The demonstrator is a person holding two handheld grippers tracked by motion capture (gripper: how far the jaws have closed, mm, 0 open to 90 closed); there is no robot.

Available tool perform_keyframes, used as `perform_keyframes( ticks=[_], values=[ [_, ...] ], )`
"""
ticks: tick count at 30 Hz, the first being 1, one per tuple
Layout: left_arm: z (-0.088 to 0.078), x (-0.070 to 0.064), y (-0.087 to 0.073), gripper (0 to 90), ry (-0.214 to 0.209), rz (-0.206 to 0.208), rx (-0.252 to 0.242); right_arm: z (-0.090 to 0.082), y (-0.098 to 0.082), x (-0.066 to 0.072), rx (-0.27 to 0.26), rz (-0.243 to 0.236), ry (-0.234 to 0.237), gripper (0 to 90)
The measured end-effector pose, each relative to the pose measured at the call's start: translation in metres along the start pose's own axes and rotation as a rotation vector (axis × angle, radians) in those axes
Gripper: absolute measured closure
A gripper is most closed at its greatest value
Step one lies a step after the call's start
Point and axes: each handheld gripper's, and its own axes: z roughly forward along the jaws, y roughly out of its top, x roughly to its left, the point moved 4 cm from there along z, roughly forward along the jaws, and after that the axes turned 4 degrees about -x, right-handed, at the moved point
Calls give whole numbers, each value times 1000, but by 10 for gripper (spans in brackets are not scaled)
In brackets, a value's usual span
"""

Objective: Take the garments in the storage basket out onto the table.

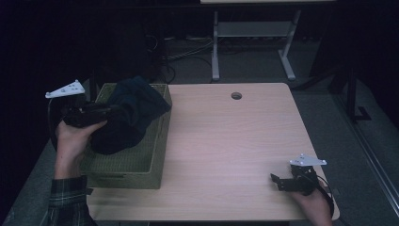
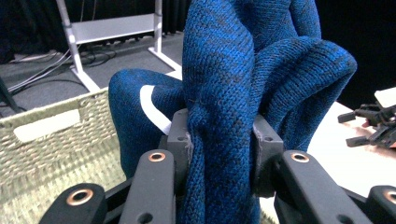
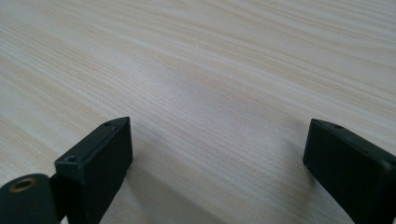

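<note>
Left gripper (image 1: 110, 112), as I see it from the high view, sits over the woven basket (image 1: 155, 155) at the left edge of the counter (image 1: 235, 141), clenched on a dark blue knitted garment (image 1: 127, 117); the cloth bunches at the gripper's tip and hangs from it into the basket, with part of it draped toward the far right corner of the basket. My right gripper (image 1: 277, 181) rests low near the counter's front right corner, well apart from the basket and the garment. From the left gripper view, I have the blue knit (image 2: 224, 140) pinched between both pads, a thick fold rising above the jaws and spilling to either side, the basket wall (image 2: 51, 126) behind it at left. From the right gripper view, my right gripper (image 3: 217, 149) is released, jaws spread wide with bare wood between them.
</note>
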Motion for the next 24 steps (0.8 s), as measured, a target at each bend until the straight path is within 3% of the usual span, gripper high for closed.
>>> perform_keyframes(
  ticks=[14, 24],
  values=[
    [11, -17, 27, 672, -39, 35, -35, 0, 0, 0, 0, 0, -1, 77],
    [27, -38, 46, 671, -80, 70, -47, 0, 0, 0, 0, 1, -1, 77]
  ],
)
